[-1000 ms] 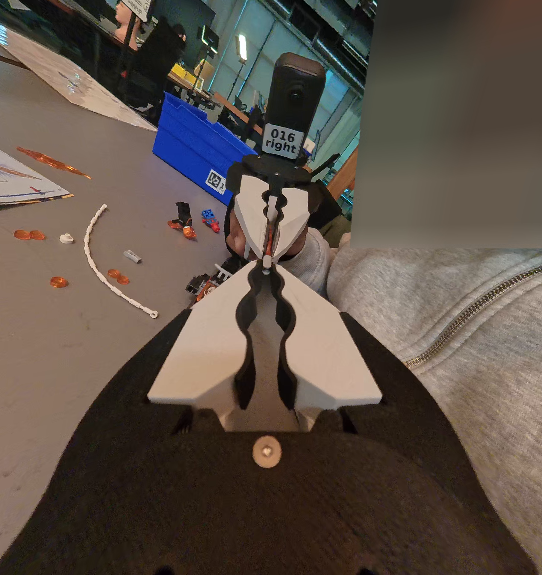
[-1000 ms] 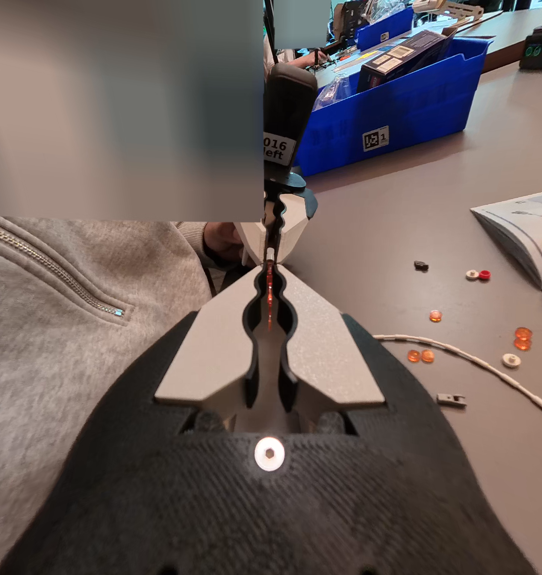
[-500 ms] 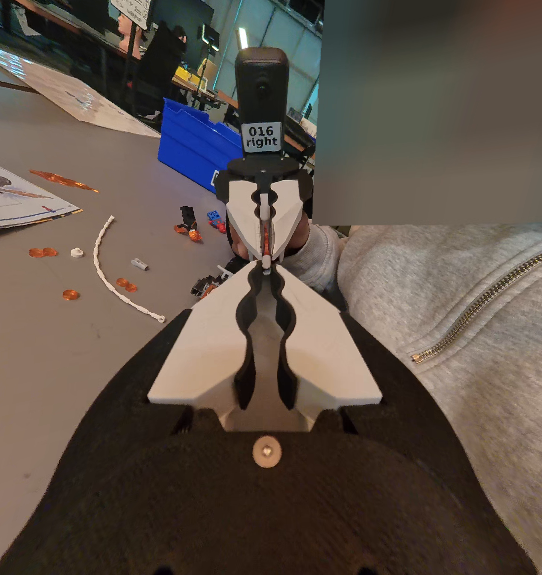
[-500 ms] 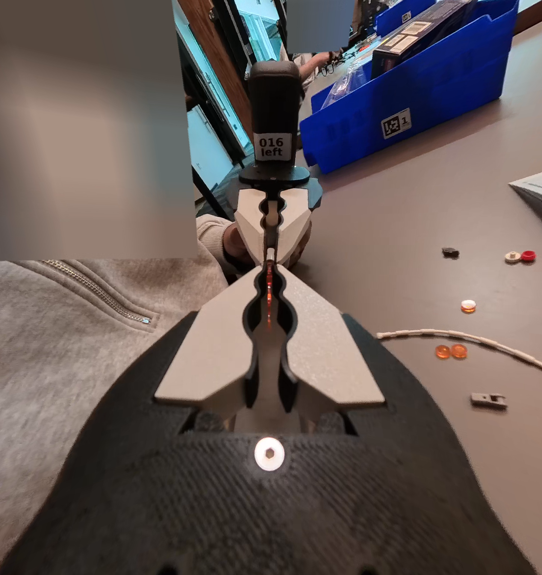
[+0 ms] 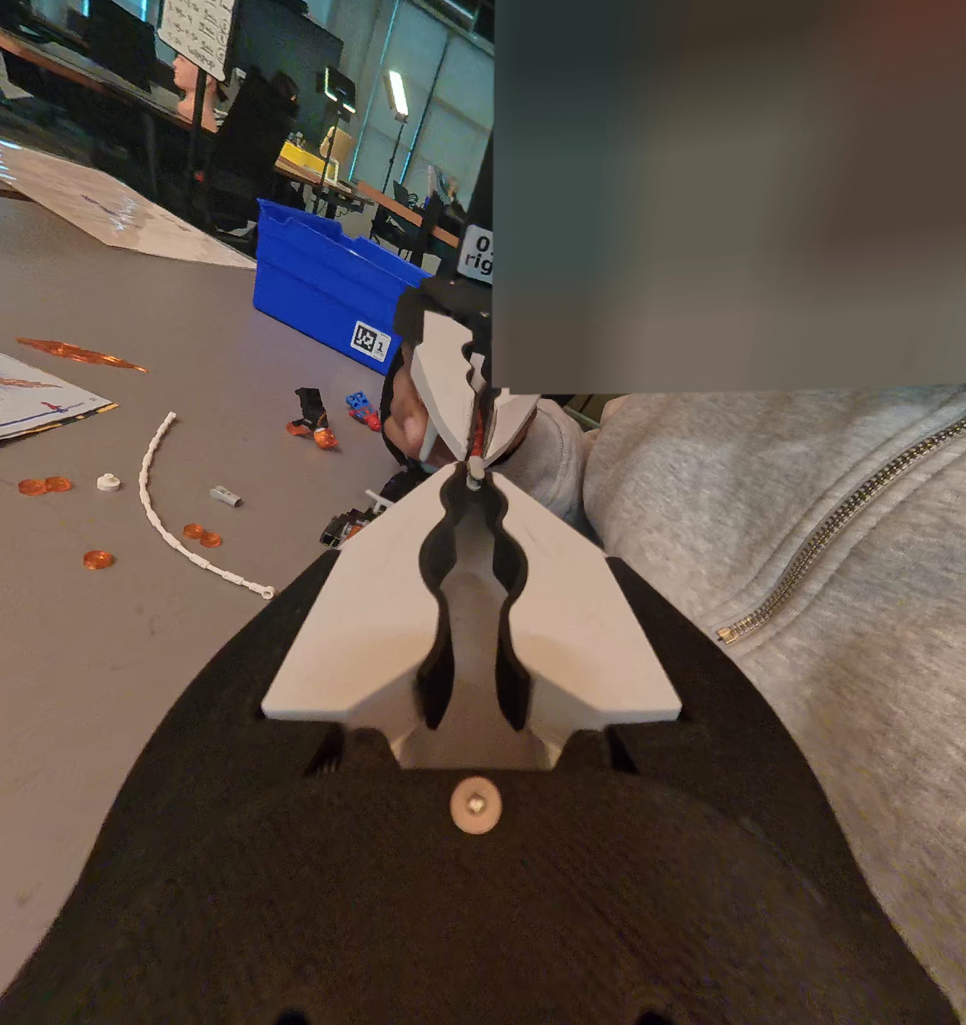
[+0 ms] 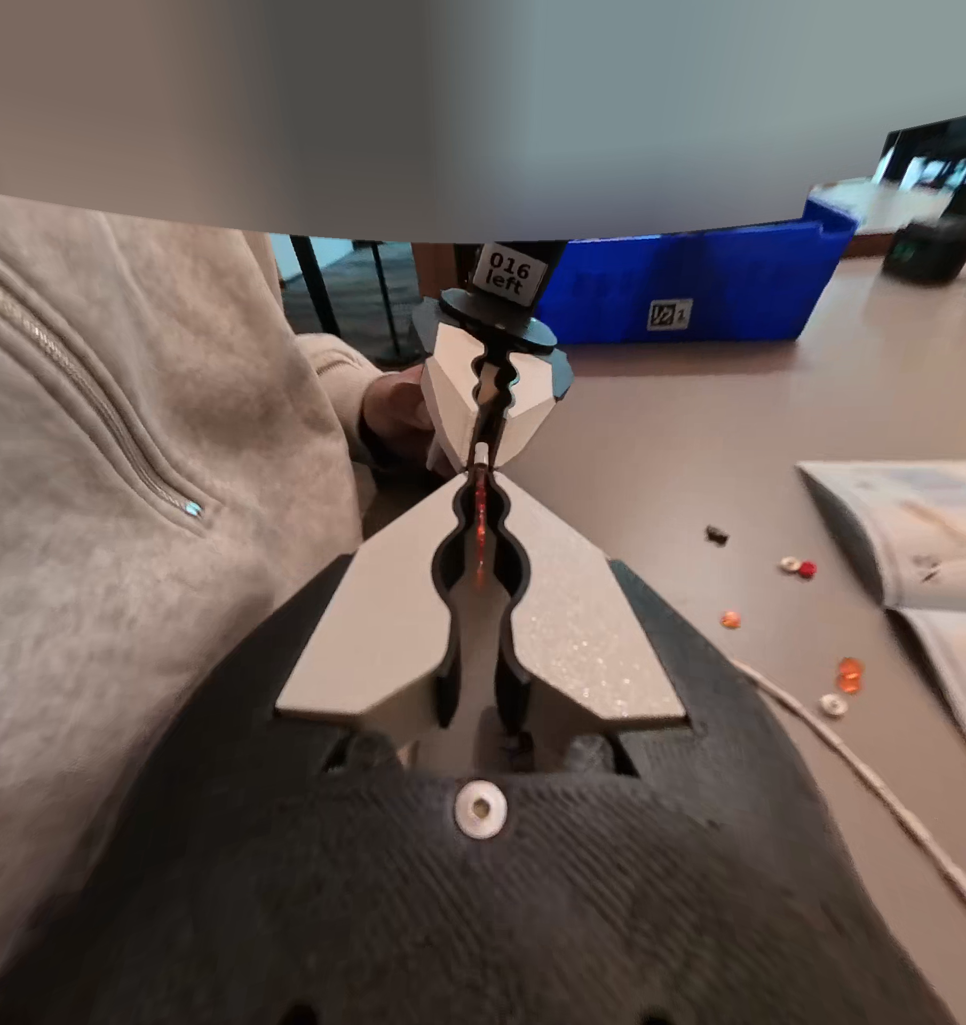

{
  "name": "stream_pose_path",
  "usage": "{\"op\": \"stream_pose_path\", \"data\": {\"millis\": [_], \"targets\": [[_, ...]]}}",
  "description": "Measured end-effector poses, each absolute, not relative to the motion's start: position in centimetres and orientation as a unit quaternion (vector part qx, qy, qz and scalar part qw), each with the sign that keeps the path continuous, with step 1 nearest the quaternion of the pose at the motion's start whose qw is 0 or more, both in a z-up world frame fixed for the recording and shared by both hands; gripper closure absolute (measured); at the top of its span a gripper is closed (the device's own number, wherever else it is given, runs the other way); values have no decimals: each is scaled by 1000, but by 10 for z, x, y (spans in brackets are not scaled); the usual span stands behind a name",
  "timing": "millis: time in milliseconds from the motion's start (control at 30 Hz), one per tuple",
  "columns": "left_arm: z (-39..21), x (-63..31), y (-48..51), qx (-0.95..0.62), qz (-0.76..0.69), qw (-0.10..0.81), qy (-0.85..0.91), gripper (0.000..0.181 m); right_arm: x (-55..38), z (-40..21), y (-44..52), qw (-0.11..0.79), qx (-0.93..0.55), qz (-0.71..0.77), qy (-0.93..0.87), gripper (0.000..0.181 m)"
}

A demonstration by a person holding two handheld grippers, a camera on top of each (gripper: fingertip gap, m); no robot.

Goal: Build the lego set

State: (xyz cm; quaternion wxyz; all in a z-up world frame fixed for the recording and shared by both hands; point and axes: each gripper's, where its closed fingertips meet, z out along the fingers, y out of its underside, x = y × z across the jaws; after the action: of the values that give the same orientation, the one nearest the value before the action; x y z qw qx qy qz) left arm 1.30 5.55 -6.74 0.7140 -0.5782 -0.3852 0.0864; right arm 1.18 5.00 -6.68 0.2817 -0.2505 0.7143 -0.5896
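where tips meet, right hand-held gripper (image 6: 479,477) clamps orange piece (image 6: 479,518).

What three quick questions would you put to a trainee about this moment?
1. True or false: the right gripper is open and empty.
2. The thin piece between its fingers is: A translucent orange; B blue; C green.
3. What colour is the small piece pinched at the tips of the left gripper?

Key: 1 false, it is shut on the thin piece; 2 A; 3 white.
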Motion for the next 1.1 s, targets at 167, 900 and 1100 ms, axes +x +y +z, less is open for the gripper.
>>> {"op": "stream_pose_path", "data": {"millis": [167, 900, 1100], "targets": [[-68, 16, 58, -593, 100, 707, -372, 179, 15, -67, 52, 256, -275, -595, 710, 181], [-55, 7, 45, -544, 95, 741, -383, 164, -4, -54, 48, 270, -222, -624, 700, 181], [-38, -10, 28, -516, 121, 756, -385, 154, -34, -35, 49, 241, -172, -668, 683, 181]]}}
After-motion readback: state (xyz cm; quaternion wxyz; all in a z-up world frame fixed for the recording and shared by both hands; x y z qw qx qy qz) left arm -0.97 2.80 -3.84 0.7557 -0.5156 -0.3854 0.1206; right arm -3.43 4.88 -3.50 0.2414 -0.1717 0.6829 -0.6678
